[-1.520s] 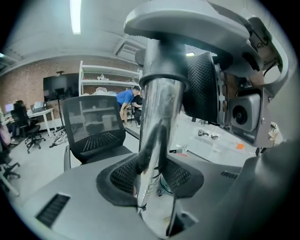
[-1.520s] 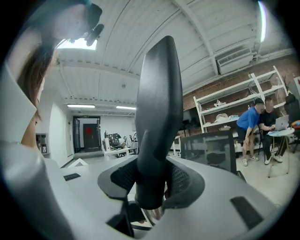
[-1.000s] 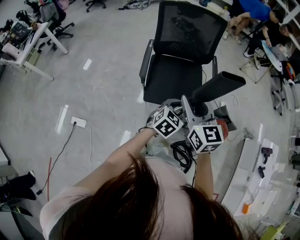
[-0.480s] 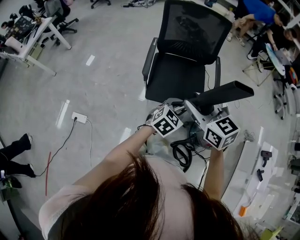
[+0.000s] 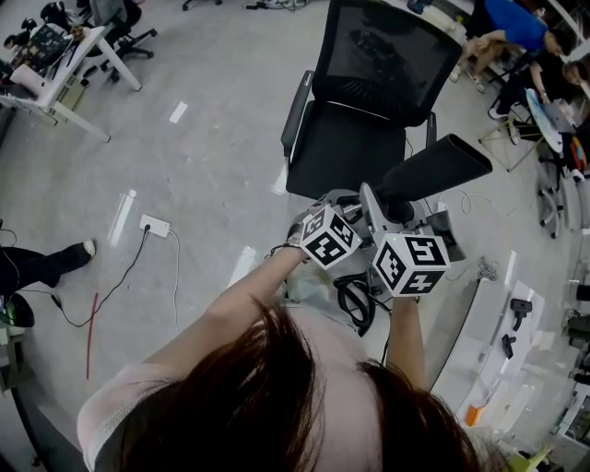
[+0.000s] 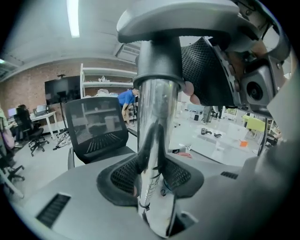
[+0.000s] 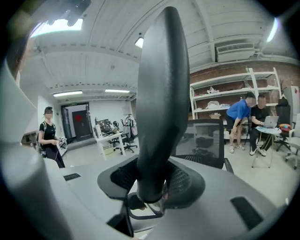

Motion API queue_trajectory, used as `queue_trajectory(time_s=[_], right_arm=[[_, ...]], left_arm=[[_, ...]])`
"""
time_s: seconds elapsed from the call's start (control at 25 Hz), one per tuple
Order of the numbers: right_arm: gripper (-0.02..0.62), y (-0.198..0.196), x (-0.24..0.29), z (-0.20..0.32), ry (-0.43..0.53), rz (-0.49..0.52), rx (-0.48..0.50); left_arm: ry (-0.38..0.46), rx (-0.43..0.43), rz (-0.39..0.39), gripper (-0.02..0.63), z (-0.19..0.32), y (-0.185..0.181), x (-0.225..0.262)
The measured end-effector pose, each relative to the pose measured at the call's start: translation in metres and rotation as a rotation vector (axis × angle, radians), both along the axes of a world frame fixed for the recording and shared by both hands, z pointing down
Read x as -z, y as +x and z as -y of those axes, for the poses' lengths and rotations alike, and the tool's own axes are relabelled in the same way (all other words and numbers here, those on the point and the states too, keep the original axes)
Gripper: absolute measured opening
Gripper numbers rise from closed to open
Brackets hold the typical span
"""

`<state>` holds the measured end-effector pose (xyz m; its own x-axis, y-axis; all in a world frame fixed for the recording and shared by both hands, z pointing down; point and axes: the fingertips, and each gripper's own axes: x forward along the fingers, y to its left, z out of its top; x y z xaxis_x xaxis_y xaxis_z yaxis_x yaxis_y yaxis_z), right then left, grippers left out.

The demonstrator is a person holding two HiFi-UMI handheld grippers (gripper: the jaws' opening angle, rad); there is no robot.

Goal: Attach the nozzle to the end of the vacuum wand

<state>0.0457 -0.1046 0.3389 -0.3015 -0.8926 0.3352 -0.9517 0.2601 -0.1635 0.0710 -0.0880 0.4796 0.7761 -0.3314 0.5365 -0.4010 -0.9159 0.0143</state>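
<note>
In the head view my two grippers are close together in front of the person's chest. The left gripper (image 5: 343, 214) is shut on the silver vacuum wand (image 6: 155, 140), which stands upright between its pads in the left gripper view. A dark collar (image 6: 159, 61) rings the wand's top end. The right gripper (image 5: 392, 217) is shut on the long black nozzle (image 5: 435, 166), which slants up to the right. In the right gripper view the nozzle (image 7: 161, 103) fills the middle, and its lower end meets a silver ring (image 7: 149, 202). How deep it sits I cannot tell.
A black mesh office chair (image 5: 369, 101) stands just beyond the grippers. A white power strip (image 5: 155, 226) with its cable lies on the grey floor at left. A white table (image 5: 502, 313) with tools is at right. People sit at top right (image 5: 502, 23).
The right gripper swung out to the right with the nozzle lowered, then came back beside the left gripper with the nozzle tilted up again. The left gripper stayed in place.
</note>
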Motion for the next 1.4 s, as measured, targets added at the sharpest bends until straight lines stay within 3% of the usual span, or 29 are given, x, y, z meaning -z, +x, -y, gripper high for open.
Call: queue_trajectory(time_s=[0.16,0.56,0.72,0.84,1.08,1.4], right_arm=[[0.178,0.000,-0.001,0.001,0.007,-0.007,-0.020],[0.178,-0.015,0.001,-0.019,-0.063,-0.128,0.324],[0.179,-0.012,0.001,-0.021,-0.085,-0.046,0.398],[0.179,-0.009,0.001,-0.016,-0.061,-0.008,0.324],[0.179,-0.004,0.000,-0.006,0.010,0.046,0.084],[0.179,0.000,-0.004,0.008,-0.100,-0.051,-0.099]], left_arm=[[-0.006,-0.010,-0.012,0.153,0.001,0.000,0.000],[-0.011,-0.082,-0.045,0.153,-0.009,-0.002,0.003],[-0.012,-0.108,-0.054,0.153,-0.010,0.000,0.002],[-0.011,-0.108,-0.052,0.153,-0.007,0.000,0.002],[0.006,-0.050,-0.034,0.153,0.006,-0.005,0.001],[0.026,0.002,-0.011,0.153,0.017,-0.002,-0.001]])
